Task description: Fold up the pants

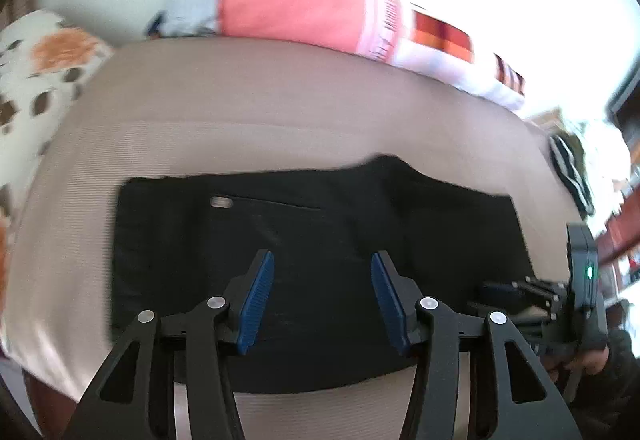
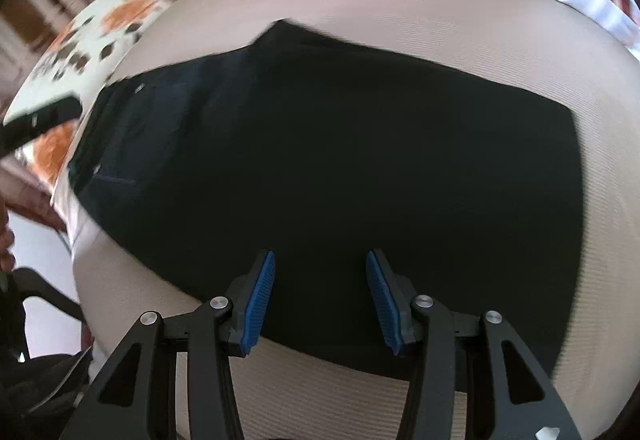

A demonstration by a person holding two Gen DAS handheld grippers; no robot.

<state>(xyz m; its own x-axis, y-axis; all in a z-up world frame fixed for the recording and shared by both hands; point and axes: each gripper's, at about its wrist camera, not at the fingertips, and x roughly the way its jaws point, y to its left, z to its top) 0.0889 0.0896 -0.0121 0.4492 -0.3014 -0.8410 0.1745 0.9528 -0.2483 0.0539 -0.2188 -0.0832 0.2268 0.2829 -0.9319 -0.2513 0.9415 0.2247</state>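
- left black two-finger gripper with blue ribbed pads (image 1: 322,260) hovers low over the near half of the flat dark navy fabric pants (image 1: 320,248), its jaws spread wide with nothing between them, pointing across the garment toward the far edge of the bed.
- right black two-finger gripper with blue ribbed pads (image 2: 320,259) hangs above the near edge of the pants (image 2: 340,168) in the same attitude, jaws held apart and holding nothing; in the left wrist view its body (image 1: 532,296) shows at the right margin, level with the garment's right end, gripped by a hand that is mostly cut off.
- pants lie flat as a wide dark rectangle on the beige ribbed bedsheet (image 1: 280,100), long axis running left to right across both views, a small metal zip pull (image 1: 221,202) marking a pocket toward the left end.
- behind the sheet, a coral and white patterned blanket roll (image 1: 296,12) runs along the far edge, with a white pillow with orange and brown flowers (image 1: 44,68) at far left.
- motion blur softens both frames; the dark cloth swallows most seams and folds, so which end is the waistband cannot be told.
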